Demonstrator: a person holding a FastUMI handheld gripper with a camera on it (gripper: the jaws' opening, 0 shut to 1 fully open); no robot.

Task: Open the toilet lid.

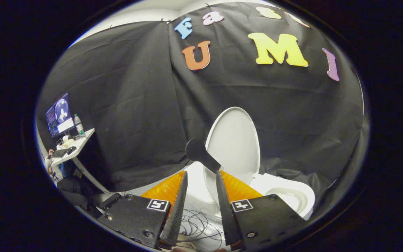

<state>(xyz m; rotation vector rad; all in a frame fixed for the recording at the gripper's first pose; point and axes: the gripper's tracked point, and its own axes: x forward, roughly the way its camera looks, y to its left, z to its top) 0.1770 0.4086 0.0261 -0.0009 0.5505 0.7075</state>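
Standing nearly upright just beyond the tongs (201, 178), the toilet lid (234, 143) is a smooth, glossy white oval that leans back toward the black cloth wall (135, 105), so the opening looks largely done. The tongs are spread, with a clear gap between their two tapering fingers and nothing pinched; the lid's near edge sits in line with that gap, and I cannot tell whether either finger touches it. A dark paddle-shaped piece (201, 154) with a rounded head and narrowing stem juts up and left from the right finger's tip, crossing the lid's lower left edge; what it is I cannot say. To the right of the lid, the toilet bowl (289, 196) shows a rounded, hard, shiny rim. The main risk, as I judge it, is the lid falling forward: if it is not past its balance point and the tongs pull away, the slick plastic could drop and slam onto the bowl. A sideways drag of the fingers could also scrape along the lid or twist it at its hinge, since smooth surfaces give little grip. Loose thin cables (201, 224) curl on the floor between the fingers and might snag. Far to the left, a bench (77, 147) carries a monitor (59, 113) and a bottle (78, 124), well apart from the toilet.
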